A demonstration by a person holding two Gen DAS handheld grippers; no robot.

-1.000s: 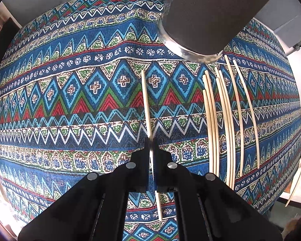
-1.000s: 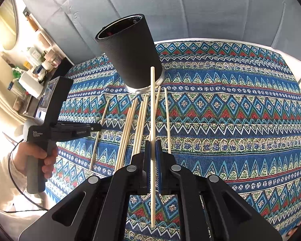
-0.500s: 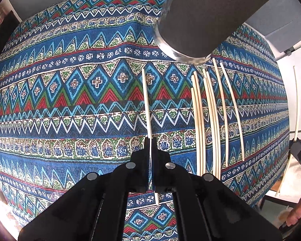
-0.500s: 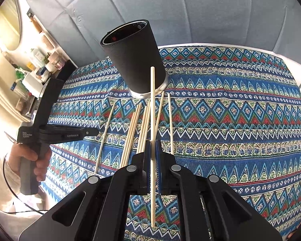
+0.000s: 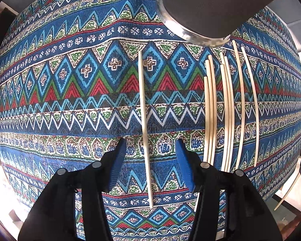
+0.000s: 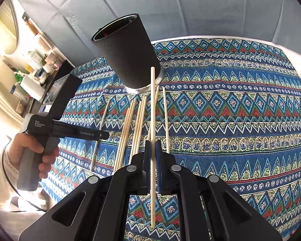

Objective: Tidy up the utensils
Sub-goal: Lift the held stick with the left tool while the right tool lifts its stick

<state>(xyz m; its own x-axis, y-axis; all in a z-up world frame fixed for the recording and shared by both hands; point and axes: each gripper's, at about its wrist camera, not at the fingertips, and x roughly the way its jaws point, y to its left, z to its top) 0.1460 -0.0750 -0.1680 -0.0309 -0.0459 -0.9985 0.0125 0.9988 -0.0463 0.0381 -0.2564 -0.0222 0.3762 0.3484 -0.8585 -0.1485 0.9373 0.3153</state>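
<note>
My left gripper point(image 5: 150, 141) points down at the patterned cloth, its jaws opening. A single pale chopstick point(image 5: 144, 120) lies flat on the cloth between the blue pads point(image 5: 118, 160), touched by neither. To its right several more chopsticks point(image 5: 226, 110) lie side by side below the black cup point(image 5: 210, 4). My right gripper point(image 6: 153, 142) is shut on one chopstick point(image 6: 153, 110), which sticks up toward the black cup point(image 6: 128, 54). Below it are the loose chopsticks point(image 6: 130, 124). A hand point(image 6: 44, 152) holds the left gripper's handle at the left of that view.
The blue patterned tablecloth point(image 5: 70, 100) covers the whole table. Its right edge point(image 5: 291, 160) drops off just past the row of chopsticks. Grey cushions point(image 6: 190, 10) stand behind the table, and a shelf with bottles point(image 6: 36, 64) is at the far left.
The left gripper's jaws have parted and let go of the chopstick, which now lies on the cloth. The left gripper has come closer to the cloth. The right gripper still holds its chopstick.
</note>
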